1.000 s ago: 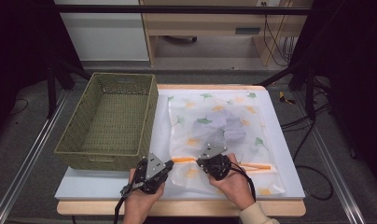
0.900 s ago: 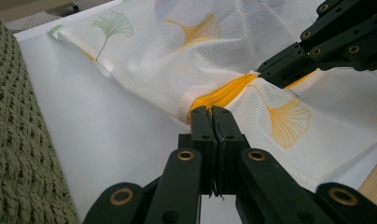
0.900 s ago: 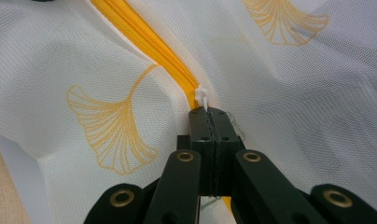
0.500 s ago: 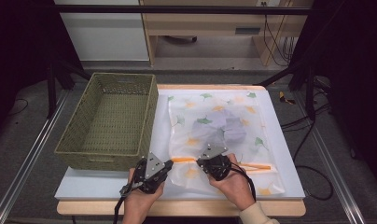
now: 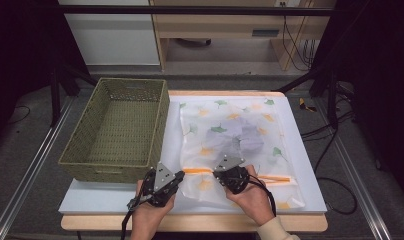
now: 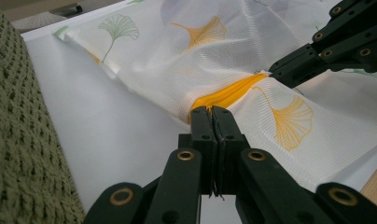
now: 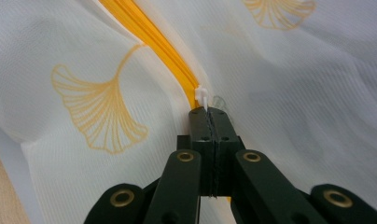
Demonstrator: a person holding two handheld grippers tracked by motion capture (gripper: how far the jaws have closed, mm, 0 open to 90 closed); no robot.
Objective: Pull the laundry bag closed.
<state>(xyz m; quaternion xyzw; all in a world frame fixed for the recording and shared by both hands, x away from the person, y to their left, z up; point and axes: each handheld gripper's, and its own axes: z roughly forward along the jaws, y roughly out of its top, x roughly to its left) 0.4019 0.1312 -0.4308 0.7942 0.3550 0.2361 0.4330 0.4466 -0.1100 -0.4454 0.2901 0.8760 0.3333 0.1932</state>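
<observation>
White table (image 5: 115,197): left gripper (image 6: 212,114) clamps mesh bag's (image 5: 230,135) orange zipper end; right gripper (image 7: 208,112), at 3 o'clock, clamps zipper pull (image 7: 201,93)

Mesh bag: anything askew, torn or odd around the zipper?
Nothing torn. The bag lies rumpled, and its orange zipper bunches where the left gripper pinches its end. The right gripper is shut on the white pull.

High view: above the desk's (image 5: 300,150) near edge, facing forward and down. Gripper views: close, low, along each claw; all share the leaf-printed bag (image 5: 230,135).
</observation>
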